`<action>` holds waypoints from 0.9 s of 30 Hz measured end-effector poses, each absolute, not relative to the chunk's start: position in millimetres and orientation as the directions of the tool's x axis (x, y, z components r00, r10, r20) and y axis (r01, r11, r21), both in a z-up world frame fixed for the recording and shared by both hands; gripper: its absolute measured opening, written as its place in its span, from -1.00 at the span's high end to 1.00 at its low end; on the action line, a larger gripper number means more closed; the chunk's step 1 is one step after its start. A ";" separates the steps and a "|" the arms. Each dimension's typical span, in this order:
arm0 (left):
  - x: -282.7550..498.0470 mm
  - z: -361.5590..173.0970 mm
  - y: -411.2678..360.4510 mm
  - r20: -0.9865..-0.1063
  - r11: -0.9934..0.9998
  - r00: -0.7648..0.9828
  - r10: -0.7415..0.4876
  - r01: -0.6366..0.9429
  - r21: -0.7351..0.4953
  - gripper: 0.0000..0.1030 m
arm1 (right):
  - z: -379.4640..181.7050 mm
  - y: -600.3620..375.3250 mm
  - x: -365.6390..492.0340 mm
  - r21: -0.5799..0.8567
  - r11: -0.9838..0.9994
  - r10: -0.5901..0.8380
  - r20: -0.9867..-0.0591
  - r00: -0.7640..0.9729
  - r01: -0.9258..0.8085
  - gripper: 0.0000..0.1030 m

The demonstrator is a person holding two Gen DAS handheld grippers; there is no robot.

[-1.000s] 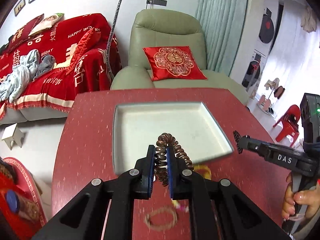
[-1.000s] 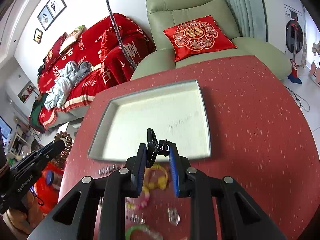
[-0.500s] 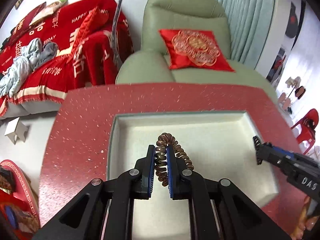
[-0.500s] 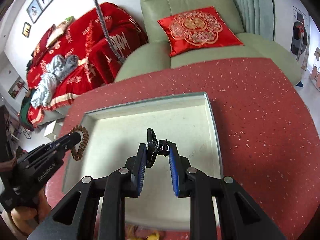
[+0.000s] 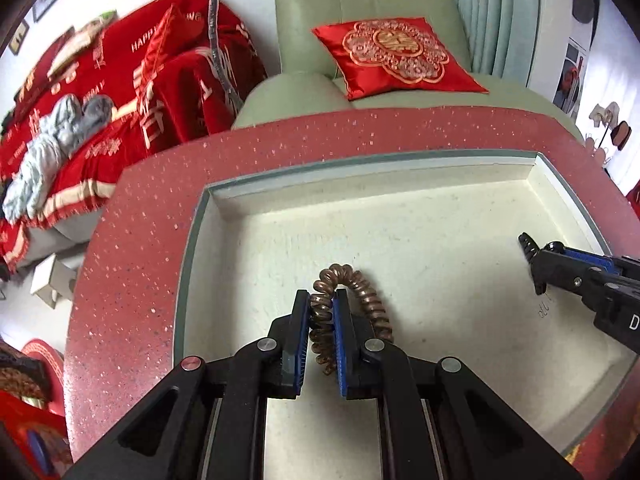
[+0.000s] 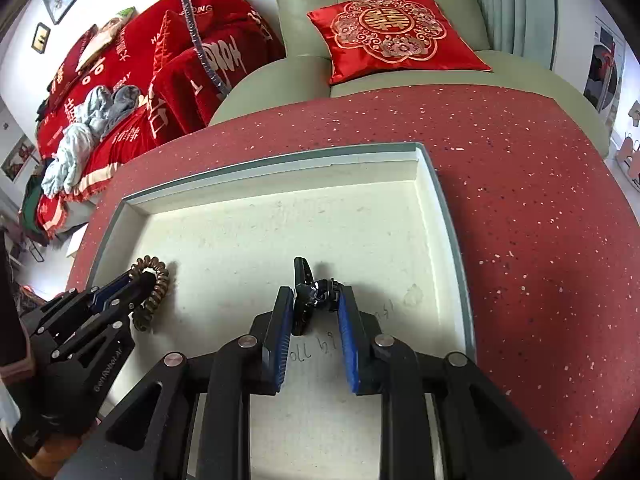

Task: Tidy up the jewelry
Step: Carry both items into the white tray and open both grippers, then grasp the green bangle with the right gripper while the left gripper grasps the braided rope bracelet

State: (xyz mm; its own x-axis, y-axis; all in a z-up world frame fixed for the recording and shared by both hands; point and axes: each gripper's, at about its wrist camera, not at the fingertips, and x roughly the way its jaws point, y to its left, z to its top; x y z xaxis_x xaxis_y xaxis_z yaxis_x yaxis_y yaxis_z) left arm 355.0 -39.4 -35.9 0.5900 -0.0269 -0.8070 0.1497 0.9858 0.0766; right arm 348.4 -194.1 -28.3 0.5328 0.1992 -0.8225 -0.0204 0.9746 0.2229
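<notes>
Over the left side of the shallow cream tray [image 6: 442,208] with its grey-green rim, the left gripper [image 5: 322,312] has its blue-padded jaws pinched on a bronze spiral coil hair tie [image 5: 360,292], the loop hanging just above the tray floor. Toward the tray's right edge, on the speckled red tabletop [image 6: 540,216], the right gripper [image 6: 314,312] clamps a small black hair clip [image 6: 304,292] between its jaws, low over the floor.
</notes>
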 end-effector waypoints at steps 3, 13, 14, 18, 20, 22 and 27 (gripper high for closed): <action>353.7 -35.7 -44.5 -0.799 0.978 0.601 0.013 0.158 0.135 0.43 | -31.9 -193.6 347.3 0.220 0.975 0.199 -0.834 0.515 -0.020 0.42; 348.8 -26.1 -38.4 -0.787 0.986 0.617 0.008 0.125 0.108 0.22 | 2.5 -207.8 323.7 0.339 0.941 0.281 -0.770 0.573 -0.006 -0.18; 348.9 -26.0 -38.1 -0.788 0.986 0.615 0.008 0.125 0.107 -0.64 | 7.3 -208.8 318.8 0.347 0.938 0.286 -0.762 0.581 -0.008 -0.19; 342.0 -13.7 -36.2 -0.756 0.989 0.655 0.005 0.107 0.098 -1.00 | 20.0 -213.4 300.7 0.378 0.926 0.304 -0.739 0.602 -0.003 -0.22; 340.9 -10.5 -37.1 -0.758 0.988 0.652 0.012 0.109 0.109 -1.00 | 23.7 -214.3 292.4 0.386 0.922 0.306 -0.736 0.604 0.003 -0.23; 334.0 -4.4 -36.0 -0.744 0.988 0.668 0.019 0.103 0.117 -1.00 | 26.0 -214.2 284.0 0.391 0.920 0.311 -0.732 0.606 0.001 -0.36; 307.1 10.0 -25.4 -0.733 0.989 0.680 -0.023 0.122 0.083 -1.00 | 31.9 -213.0 252.5 0.393 0.919 0.316 -0.722 0.615 -0.012 -0.61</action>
State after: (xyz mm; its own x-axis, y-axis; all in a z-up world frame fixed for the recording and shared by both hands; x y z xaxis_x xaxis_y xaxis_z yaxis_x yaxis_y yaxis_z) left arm 307.1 -25.4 10.0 0.6801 -0.0225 -0.7327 0.1222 0.9890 0.0830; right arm 252.5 -213.0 31.9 0.6152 0.3165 -0.7220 -0.0118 0.9195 0.3930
